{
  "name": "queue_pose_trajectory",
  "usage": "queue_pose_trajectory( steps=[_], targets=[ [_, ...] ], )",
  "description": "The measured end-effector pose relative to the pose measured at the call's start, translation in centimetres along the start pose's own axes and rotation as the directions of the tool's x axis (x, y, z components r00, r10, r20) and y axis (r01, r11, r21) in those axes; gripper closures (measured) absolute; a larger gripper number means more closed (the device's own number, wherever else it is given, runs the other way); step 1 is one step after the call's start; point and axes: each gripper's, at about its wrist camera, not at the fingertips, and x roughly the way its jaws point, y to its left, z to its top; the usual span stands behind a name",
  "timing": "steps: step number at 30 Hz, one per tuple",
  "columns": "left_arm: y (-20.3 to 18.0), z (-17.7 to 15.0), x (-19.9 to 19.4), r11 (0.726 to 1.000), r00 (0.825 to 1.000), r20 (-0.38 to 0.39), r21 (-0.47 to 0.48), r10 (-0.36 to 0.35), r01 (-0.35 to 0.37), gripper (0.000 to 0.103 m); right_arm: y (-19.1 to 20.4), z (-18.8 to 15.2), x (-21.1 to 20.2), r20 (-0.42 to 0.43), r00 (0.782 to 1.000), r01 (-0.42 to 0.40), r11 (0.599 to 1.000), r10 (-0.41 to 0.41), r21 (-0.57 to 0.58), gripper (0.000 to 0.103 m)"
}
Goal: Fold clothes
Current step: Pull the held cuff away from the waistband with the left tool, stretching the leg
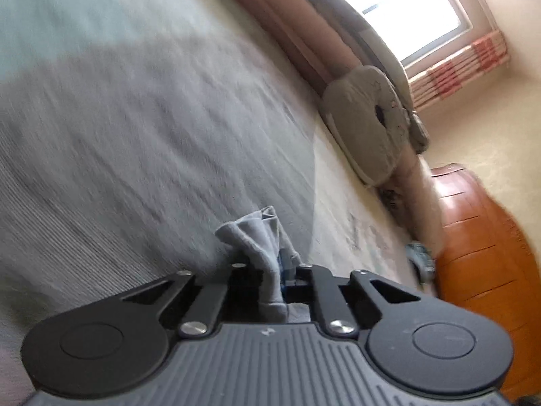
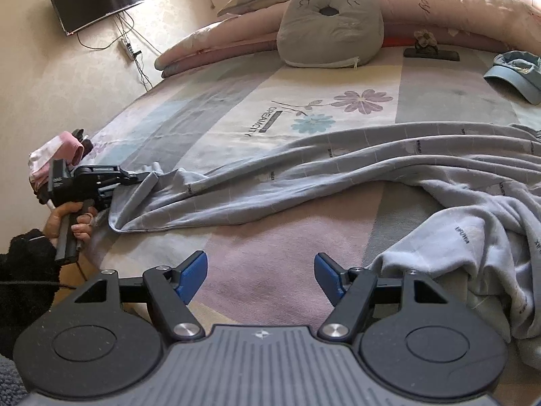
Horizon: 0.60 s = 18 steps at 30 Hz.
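Observation:
A light grey garment (image 2: 338,172) with small printed lettering lies stretched in long folds across the bed, bunched at the right (image 2: 473,253). My left gripper (image 1: 270,267) is shut on a pinched corner of this grey garment (image 1: 260,237); from the right wrist view the left gripper (image 2: 142,177) sits at the cloth's left end, held by a hand (image 2: 72,220). My right gripper (image 2: 260,275) hovers open over the bedsheet near the bed's front edge, its blue pads (image 2: 194,275) apart with nothing between them. The bunched cloth lies just right of it.
A patterned bedsheet (image 2: 304,108) covers the bed. At the far side rest a grey donut-shaped cushion (image 2: 329,23), rolled pink bedding (image 2: 456,3), a blue cap (image 2: 517,74) and a small dark object (image 2: 431,52). Pink clothes (image 2: 57,155) lie left. A wooden dresser (image 1: 480,253) stands beside the bed.

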Motion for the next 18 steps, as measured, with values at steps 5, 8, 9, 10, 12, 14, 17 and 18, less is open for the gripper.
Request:
queue_pose_trajectory(
  steps=[5, 8, 9, 10, 12, 14, 17, 18],
  targets=[
    [0.3, 1.1, -2.9, 0.993, 0.990, 0.097, 0.046, 0.103, -0.108, 0.097, 0.2, 0.4, -0.2, 0.015, 1.000, -0.011, 1.000, 0.011, -0.015, 0.029],
    [-0.3, 2.3, -3.7, 0.988, 0.986, 0.119, 0.085, 0.119, -0.129, 0.097, 0.2, 0.4, 0.1, 0.011, 1.000, -0.014, 1.000, 0.014, -0.015, 0.029],
    [-0.8, 2.7, -3.7, 0.987, 0.986, 0.126, 0.102, 0.113, -0.126, 0.097, 0.2, 0.4, 0.2, 0.011, 1.000, -0.015, 1.000, 0.015, -0.013, 0.029],
    [-1.5, 3.1, -3.6, 0.985, 0.986, 0.134, 0.122, 0.102, -0.118, 0.097, 0.2, 0.4, 0.4, 0.010, 1.000, -0.017, 1.000, 0.017, -0.011, 0.029],
    [-2.6, 3.6, -3.5, 0.981, 0.985, 0.142, 0.155, 0.094, -0.116, 0.097, 0.2, 0.5, 0.6, 0.009, 1.000, -0.021, 1.000, 0.021, -0.008, 0.029],
    [-3.1, 3.2, -3.3, 0.974, 0.984, 0.137, 0.175, 0.118, -0.141, 0.097, 0.2, 0.6, 0.6, 0.009, 1.000, -0.024, 1.000, 0.024, -0.017, 0.029],
    [-3.8, 2.7, -3.0, 0.963, 0.980, 0.130, 0.204, 0.153, -0.178, 0.097, 0.1, 1.2, 0.6, 0.003, 1.000, -0.015, 0.998, 0.015, -0.057, 0.029],
    [-4.0, 2.5, -2.9, 0.958, 0.978, 0.127, 0.214, 0.165, -0.190, 0.097, 0.0, 1.6, 0.7, 0.001, 1.000, -0.010, 0.997, 0.010, -0.077, 0.029]
  ],
)
